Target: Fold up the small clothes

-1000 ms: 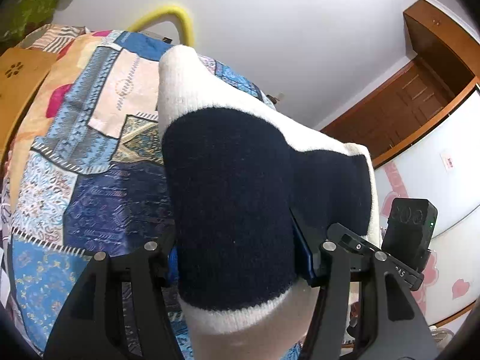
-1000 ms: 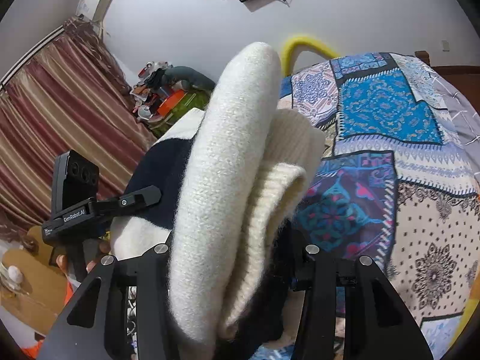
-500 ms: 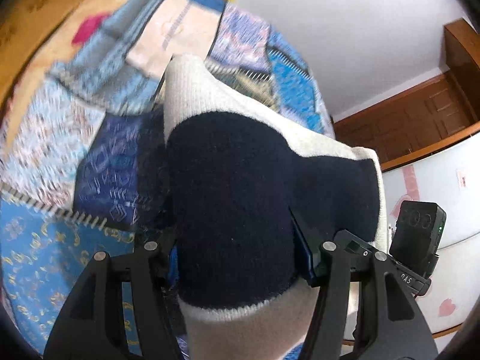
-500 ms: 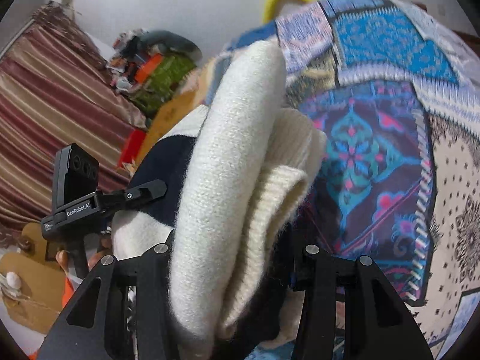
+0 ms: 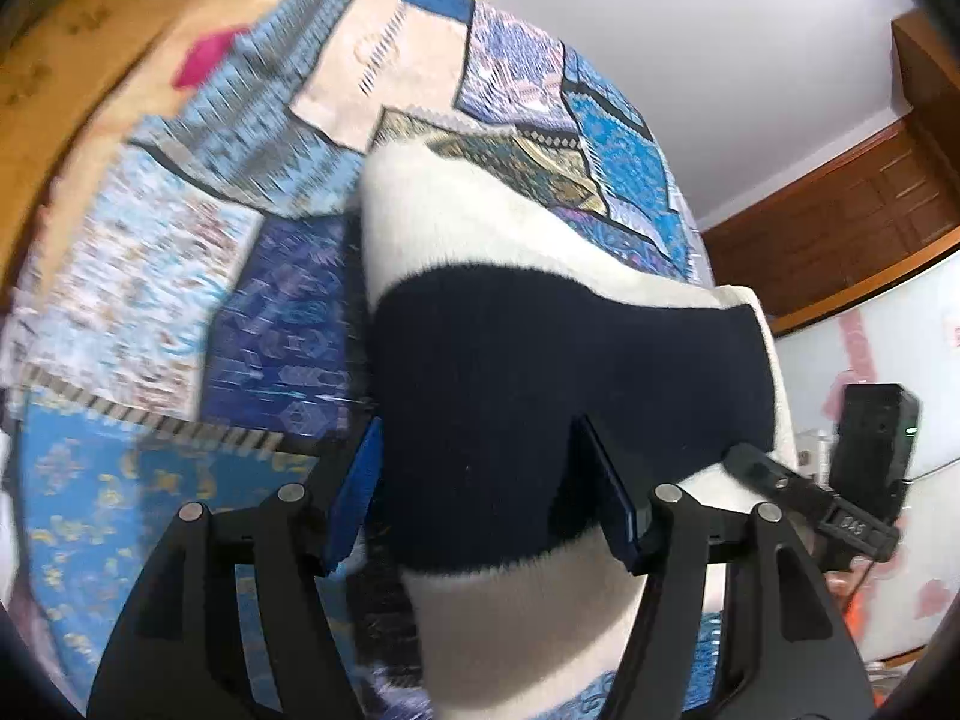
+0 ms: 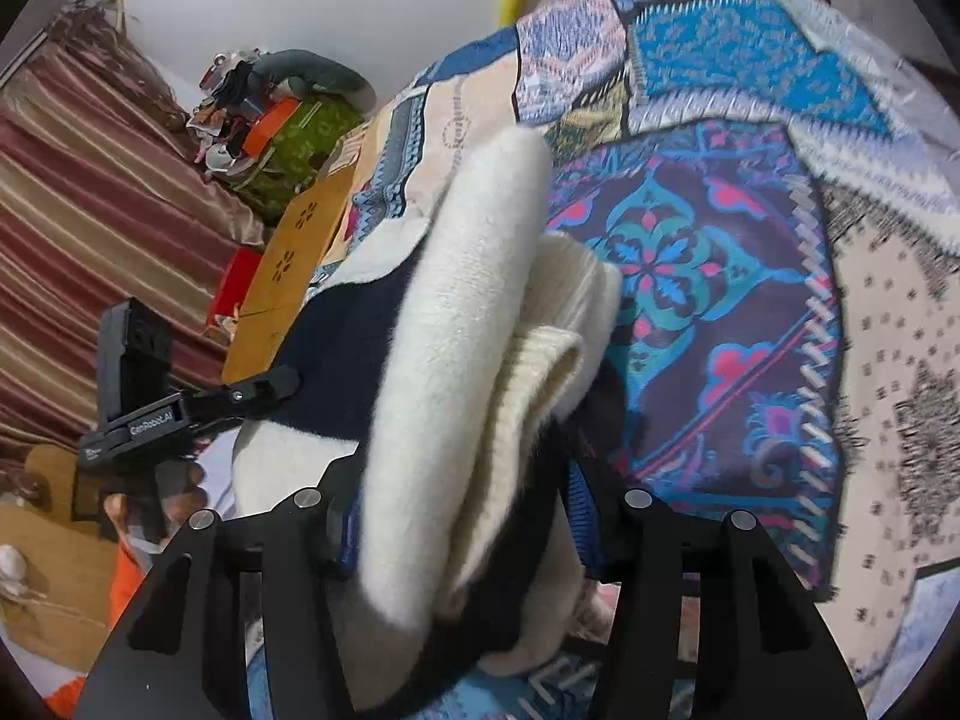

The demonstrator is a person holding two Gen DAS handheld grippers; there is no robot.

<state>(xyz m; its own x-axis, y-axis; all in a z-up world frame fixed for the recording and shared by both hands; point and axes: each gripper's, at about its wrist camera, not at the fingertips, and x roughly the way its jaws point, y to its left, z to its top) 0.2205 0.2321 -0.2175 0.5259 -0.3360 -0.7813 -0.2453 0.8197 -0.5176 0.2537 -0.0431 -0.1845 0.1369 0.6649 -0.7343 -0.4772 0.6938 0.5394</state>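
Above the patchwork bedspread [image 5: 150, 312], the left claw [image 5: 480, 498] and right claw [image 6: 462, 516] each pinch one end of the folded cream-and-navy sweater [image 5: 540, 372], jaws clamped.

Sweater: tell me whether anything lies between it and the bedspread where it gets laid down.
Nothing visible does. The sweater is clamped in both the left hand-held gripper and the right hand-held gripper, and the patchwork bedspread beyond it shows only its own fabric.

Even, soft indoor light; bedspread [image 5: 180, 300] motion-blurred, fisheye edges curved with dark corners.
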